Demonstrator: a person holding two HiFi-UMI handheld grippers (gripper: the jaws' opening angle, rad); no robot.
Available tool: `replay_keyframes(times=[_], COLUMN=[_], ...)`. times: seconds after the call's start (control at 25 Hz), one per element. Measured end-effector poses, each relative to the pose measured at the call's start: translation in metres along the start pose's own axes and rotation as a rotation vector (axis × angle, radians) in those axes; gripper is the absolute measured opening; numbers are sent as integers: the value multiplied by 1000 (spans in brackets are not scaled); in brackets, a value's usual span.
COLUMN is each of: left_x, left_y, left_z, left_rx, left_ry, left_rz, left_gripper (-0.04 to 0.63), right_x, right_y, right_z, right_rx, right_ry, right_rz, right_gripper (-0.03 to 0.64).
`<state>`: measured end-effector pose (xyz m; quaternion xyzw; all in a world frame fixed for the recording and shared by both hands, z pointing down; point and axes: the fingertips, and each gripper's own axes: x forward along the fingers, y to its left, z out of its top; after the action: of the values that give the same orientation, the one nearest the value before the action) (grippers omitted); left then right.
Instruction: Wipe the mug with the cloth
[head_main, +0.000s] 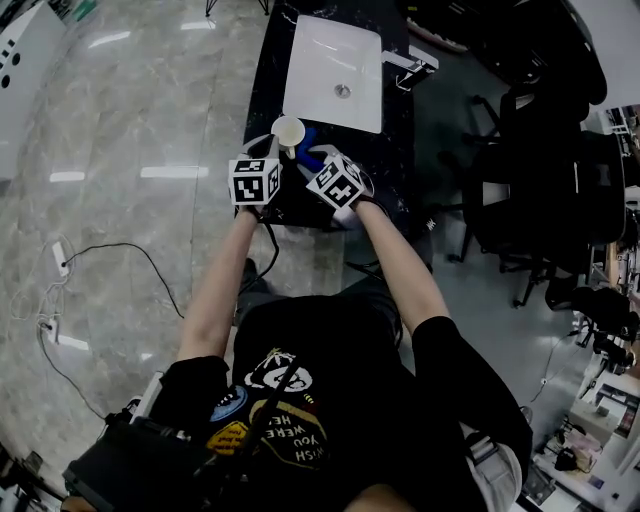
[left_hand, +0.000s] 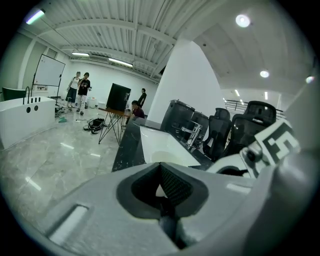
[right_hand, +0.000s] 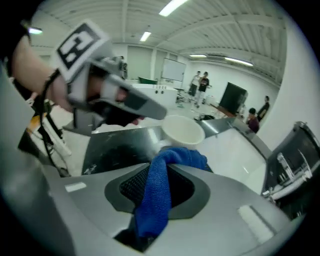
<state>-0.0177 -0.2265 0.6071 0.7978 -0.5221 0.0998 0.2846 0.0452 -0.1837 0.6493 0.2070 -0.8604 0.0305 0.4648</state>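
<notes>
A white mug (head_main: 289, 132) hangs over the near end of the black counter (head_main: 268, 70), mouth facing up. My left gripper (head_main: 272, 150) reaches it from the left, and its finger touches the mug (right_hand: 182, 131) in the right gripper view. In the left gripper view the jaws of the left gripper (left_hand: 161, 167) meet, with only a white sliver of the mug (left_hand: 160, 191) between them. My right gripper (right_hand: 167, 167) is shut on a blue cloth (right_hand: 156, 197). The cloth's bunched top lies against the mug's near side. The blue cloth (head_main: 307, 141) also shows beside the mug from above.
A white sink basin (head_main: 335, 70) with a chrome tap (head_main: 412, 68) fills the counter's far part. Black office chairs (head_main: 560, 190) stand to the right. Cables (head_main: 60, 262) lie on the marble floor at left. People (left_hand: 80, 89) stand far off in the hall.
</notes>
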Motion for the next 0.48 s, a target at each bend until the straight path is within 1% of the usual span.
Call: replay_keyframes(times=[0.08,0.12,0.16,0.2,0.28,0.32,0.36,0.4,0.44,0.48], left_x=[-1,-1,-2,-1,-2,-2,-2,-1,-1,-1], left_y=[0,-1,-2,-2,-2,-2,-2,-1,-1,-2], left_z=[0,1,1,1,1,1,1,1,2,1], left_rx=[6,10,15,19,26,29,32,33,34,34], left_ry=[4,7,9,12,14,16,17,17,19,22], left_rz=[-1,-1,-2,-3,-3,-3,-3,-3,-3,-2], left_gripper=[3,3,3,3,3,3,3,3,3,3], right_x=[-8,-12,-17,-21,-29,-31,-31,-28,-22,-16], right_y=[29,32,23,4,-44,-65,-77,-79,-70,-53], right_z=[-11,-18,-22,-24,-15,-7,0,6,9,9], right_rx=[-67,-63,-29,30,178,235,260,243,187,102], right_ry=[3,8,6,-4,-45,-65,-75,-70,-51,-23], right_rz=[103,117,93,40,-102,-161,-193,-192,-159,-108], right_gripper=[95,95,95,95,95,95,95,95,95,95])
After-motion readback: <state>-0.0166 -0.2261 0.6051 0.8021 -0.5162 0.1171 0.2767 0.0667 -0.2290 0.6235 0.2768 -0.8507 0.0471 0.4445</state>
